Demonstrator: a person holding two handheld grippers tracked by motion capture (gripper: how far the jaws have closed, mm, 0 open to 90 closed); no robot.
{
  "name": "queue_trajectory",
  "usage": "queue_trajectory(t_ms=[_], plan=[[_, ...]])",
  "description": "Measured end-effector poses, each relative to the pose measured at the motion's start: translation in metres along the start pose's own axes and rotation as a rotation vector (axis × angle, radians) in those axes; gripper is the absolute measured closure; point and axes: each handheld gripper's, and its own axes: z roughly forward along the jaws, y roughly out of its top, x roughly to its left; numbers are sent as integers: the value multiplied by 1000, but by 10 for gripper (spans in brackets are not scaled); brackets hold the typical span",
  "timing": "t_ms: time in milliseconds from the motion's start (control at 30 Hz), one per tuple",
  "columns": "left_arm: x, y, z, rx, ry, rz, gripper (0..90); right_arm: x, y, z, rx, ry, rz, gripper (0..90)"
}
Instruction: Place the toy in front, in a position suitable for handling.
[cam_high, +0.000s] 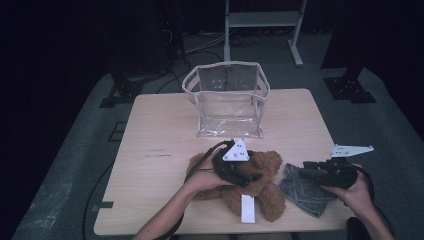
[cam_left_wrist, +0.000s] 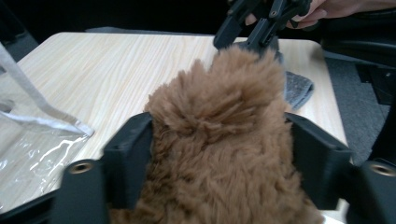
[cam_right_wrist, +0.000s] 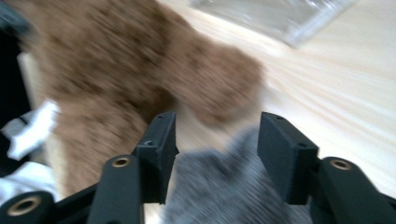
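Brown plush bear (cam_high: 260, 182) lying on the near middle of the desk (cam_high: 155, 150), white tag (cam_high: 247, 208) sticking out at its near edge. Left claw (cam_high: 252, 176) over the bear, jaws set on either side of a furry part; in the left gripper view fur (cam_left_wrist: 219, 135) packed between both jaws, touching them, so gripping the bear. Left hand (cam_high: 205, 177) on the claw body, cable looping off to the left. Grey denim cloth (cam_high: 305, 192) flat on the desk just right of the bear, touching it. Right claw (cam_high: 302, 172) low over the cloth's far-left part, held by the right hand (cam_high: 352, 192). In the right gripper view, blurred, jaws standing apart with grey cloth (cam_right_wrist: 219, 186) between them, pads not pressing on it: open. Clear plastic bag (cam_high: 227, 100) upright at the far middle of the desk, mouth open, well apart from bear and cloth.
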Motion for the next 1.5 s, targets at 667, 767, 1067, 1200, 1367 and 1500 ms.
queue_trajectory(t_ms=[667, 767, 1067, 1200, 1367, 1500], plan=[[9, -36, -62, -55, 94, -87, 151, 45, 49, 55, -54, 176, -181, 456], [9, -43, -69, -63, 105, -97, 151, 48, 51, 63, -41, 179, -199, 501], [9, -60, -94, -92, 156, -127, 141, 47, 50, 73, -20, 239, -190, 492], [8, -66, -102, -116, 165, -143, 131, 44, 54, 65, -48, 254, -170, 449], [6, -72, -110, -115, 181, -145, 115, 42, 68, 59, -50, 257, -179, 426], [7, -77, -115, -122, 207, -167, 88, 41, 81, 61, -25, 264, -193, 387]])
